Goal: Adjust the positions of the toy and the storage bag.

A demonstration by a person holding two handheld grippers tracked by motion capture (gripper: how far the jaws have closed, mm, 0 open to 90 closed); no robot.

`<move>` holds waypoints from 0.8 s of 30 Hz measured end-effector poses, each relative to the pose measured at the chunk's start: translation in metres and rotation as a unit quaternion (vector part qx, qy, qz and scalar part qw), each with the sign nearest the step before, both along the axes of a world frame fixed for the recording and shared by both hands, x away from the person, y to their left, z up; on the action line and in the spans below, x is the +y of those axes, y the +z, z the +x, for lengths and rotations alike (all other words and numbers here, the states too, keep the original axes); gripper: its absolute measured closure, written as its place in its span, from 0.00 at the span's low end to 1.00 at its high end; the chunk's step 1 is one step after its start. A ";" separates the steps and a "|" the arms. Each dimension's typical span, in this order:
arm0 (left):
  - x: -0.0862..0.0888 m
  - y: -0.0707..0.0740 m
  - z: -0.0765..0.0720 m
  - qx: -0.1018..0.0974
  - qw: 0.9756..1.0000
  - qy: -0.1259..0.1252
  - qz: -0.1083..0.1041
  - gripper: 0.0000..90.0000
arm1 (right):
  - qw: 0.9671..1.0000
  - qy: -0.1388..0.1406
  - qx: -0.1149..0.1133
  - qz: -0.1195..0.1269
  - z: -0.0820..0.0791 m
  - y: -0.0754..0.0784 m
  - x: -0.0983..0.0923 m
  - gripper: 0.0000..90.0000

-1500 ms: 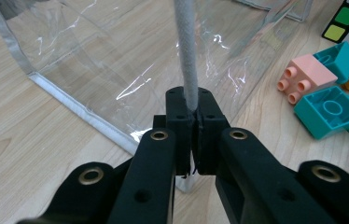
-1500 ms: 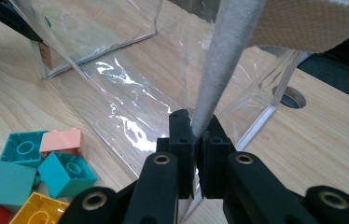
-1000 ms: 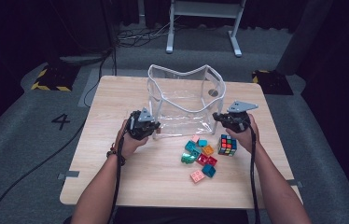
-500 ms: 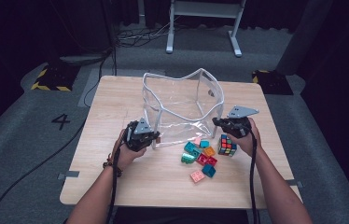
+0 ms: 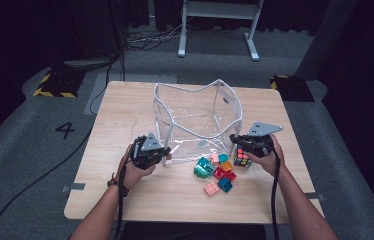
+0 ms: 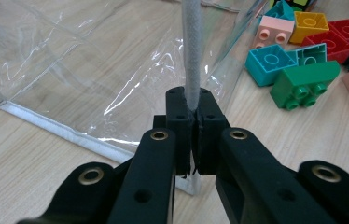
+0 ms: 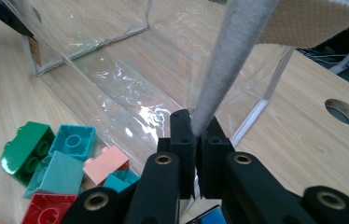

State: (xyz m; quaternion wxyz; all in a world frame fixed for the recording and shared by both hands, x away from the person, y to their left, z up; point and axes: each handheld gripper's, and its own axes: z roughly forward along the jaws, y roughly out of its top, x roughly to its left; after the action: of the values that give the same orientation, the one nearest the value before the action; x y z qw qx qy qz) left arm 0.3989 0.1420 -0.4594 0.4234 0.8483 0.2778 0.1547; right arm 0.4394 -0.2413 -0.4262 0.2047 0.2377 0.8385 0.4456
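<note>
Both sets of fingers are clamped on the grey trim of the clear plastic bag point(image 5: 195, 120): the left gripper point(image 6: 189, 122) pinches its near left edge, the right gripper point(image 7: 194, 135) its near right edge. Just in front lie the toy bricks point(image 5: 214, 171) and a puzzle cube point(image 5: 243, 158). The bag stands mid-table, mouth spread. The step seems to be holding it open; next, one gripper must likely release to load bricks.
</note>
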 end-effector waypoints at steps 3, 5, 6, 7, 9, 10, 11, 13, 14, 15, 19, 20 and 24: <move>0.001 0.000 -0.002 -0.003 1.000 0.002 -0.003 0.91 | 1.000 -0.001 -0.002 -0.002 -0.005 0.000 -0.003 0.90; 0.003 0.000 -0.003 -0.003 1.000 -0.001 -0.005 0.87 | 1.000 -0.004 -0.004 0.001 -0.006 0.000 -0.004 0.82; 0.004 -0.001 -0.004 -0.004 1.000 0.001 -0.003 0.87 | 1.000 0.000 -0.004 -0.001 -0.006 0.001 -0.007 0.77; 0.006 -0.001 -0.005 -0.004 1.000 0.009 0.000 0.79 | 1.000 -0.002 0.003 0.006 -0.007 0.001 -0.010 0.71; 0.011 -0.002 -0.008 0.003 1.000 0.014 0.010 0.70 | 1.000 -0.001 0.004 0.010 -0.007 -0.001 -0.019 0.57; 0.014 -0.003 -0.010 0.003 1.000 0.021 0.014 0.63 | 1.000 -0.003 0.011 0.010 -0.006 -0.001 -0.024 0.50; 0.019 -0.004 -0.013 0.004 0.999 0.036 0.022 0.52 | 1.000 -0.001 0.023 0.010 -0.006 -0.003 -0.033 0.43; 0.023 -0.004 -0.014 0.008 0.999 0.036 0.023 0.45 | 1.000 -0.002 0.024 0.011 -0.006 -0.004 -0.037 0.40; 0.029 -0.007 -0.016 0.026 0.998 0.045 0.019 0.32 | 1.000 -0.002 0.030 0.004 -0.005 -0.008 -0.045 0.34; 0.034 -0.010 -0.017 0.031 0.998 0.056 0.026 0.29 | 0.999 -0.002 0.038 0.002 -0.005 -0.009 -0.048 0.33; 0.043 -0.019 -0.020 0.055 0.995 0.067 0.055 0.18 | 0.998 -0.001 0.056 -0.009 -0.002 -0.021 -0.057 0.25; 0.043 -0.019 -0.020 0.055 0.995 0.067 0.055 0.18 | 0.998 -0.001 0.056 -0.009 -0.002 -0.021 -0.057 0.25; 0.049 -0.033 -0.025 0.071 0.993 0.068 0.070 0.18 | 0.997 0.001 0.074 -0.002 0.004 -0.030 -0.061 0.21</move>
State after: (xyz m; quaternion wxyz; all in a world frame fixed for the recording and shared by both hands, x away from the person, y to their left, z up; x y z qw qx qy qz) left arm 0.3741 0.1911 -0.4925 0.3313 0.8636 0.3526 0.1417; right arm 0.4436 -0.3028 -0.4560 0.1419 0.2685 0.8525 0.4255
